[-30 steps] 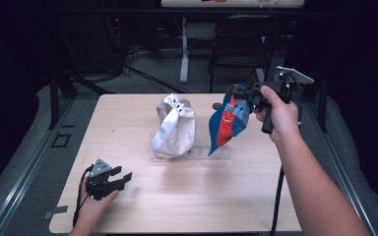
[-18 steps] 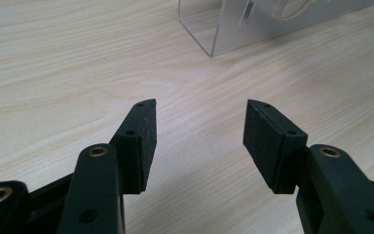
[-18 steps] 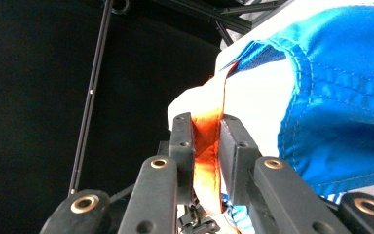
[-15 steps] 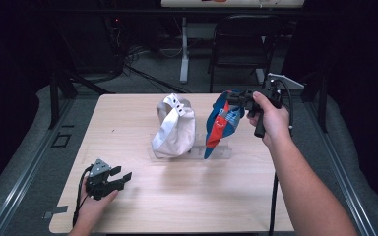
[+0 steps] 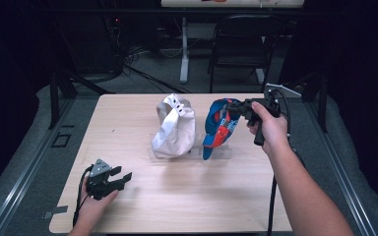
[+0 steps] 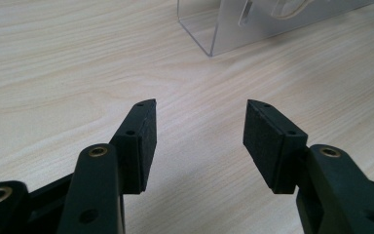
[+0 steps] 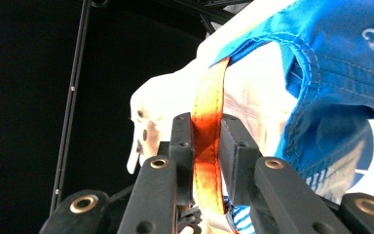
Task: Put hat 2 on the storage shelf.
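The blue cap [image 5: 220, 129] hangs from your right tool [image 5: 237, 107], whose jaws are clamped on its orange strap [image 7: 207, 146], just above a clear stand [image 5: 216, 152]. The white cap [image 5: 174, 127] sits just beyond it. Your left tool [image 5: 120, 179] rests wide open and empty on the bench [image 5: 187, 206].

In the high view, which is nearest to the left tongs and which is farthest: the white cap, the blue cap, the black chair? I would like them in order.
Measured from the left tongs, at the table's near left:
1. White cap, mid-table, on the clear stand.
2. Blue cap, to its right, clamped by the right tongs.
3. Black chair, on the floor beyond the table's far edge.
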Available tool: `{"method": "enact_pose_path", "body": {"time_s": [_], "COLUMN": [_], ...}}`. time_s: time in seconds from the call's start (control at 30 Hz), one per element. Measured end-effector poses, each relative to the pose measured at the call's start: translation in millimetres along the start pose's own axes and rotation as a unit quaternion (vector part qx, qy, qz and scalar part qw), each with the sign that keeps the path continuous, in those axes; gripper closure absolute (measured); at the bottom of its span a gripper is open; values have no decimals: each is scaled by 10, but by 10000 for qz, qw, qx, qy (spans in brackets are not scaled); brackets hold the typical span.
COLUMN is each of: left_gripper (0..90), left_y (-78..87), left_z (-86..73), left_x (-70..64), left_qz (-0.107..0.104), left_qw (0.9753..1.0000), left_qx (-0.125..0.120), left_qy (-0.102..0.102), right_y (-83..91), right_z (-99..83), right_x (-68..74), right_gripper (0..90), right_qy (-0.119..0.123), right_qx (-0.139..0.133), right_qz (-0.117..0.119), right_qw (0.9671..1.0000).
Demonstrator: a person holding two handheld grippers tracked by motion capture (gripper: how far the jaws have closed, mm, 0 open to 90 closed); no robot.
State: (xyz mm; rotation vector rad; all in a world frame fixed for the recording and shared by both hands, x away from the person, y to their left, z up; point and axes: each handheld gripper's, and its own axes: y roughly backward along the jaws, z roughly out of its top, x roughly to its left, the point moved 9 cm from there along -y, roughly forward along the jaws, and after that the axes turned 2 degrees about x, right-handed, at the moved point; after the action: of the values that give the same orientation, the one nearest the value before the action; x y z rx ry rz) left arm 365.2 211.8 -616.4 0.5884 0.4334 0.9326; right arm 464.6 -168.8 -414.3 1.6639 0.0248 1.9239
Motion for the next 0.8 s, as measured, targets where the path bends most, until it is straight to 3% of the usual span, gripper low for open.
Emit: {"method": "enact_pose_path", "body": {"time_s": [0.8], "left_gripper": [466], "left_y": [1], "left_z": [-2], "left_x": [-2], "left_qz": [7], "left_qw": [10000], "left_qx": [5], "left_qy": [5], "right_y": [184], "right_z": [-94], "right_x": [-233], "right_gripper": [705], "right_qy": [138], "right_qx": [-116], "right_qz": [-280], "right_qw": [9994]}}
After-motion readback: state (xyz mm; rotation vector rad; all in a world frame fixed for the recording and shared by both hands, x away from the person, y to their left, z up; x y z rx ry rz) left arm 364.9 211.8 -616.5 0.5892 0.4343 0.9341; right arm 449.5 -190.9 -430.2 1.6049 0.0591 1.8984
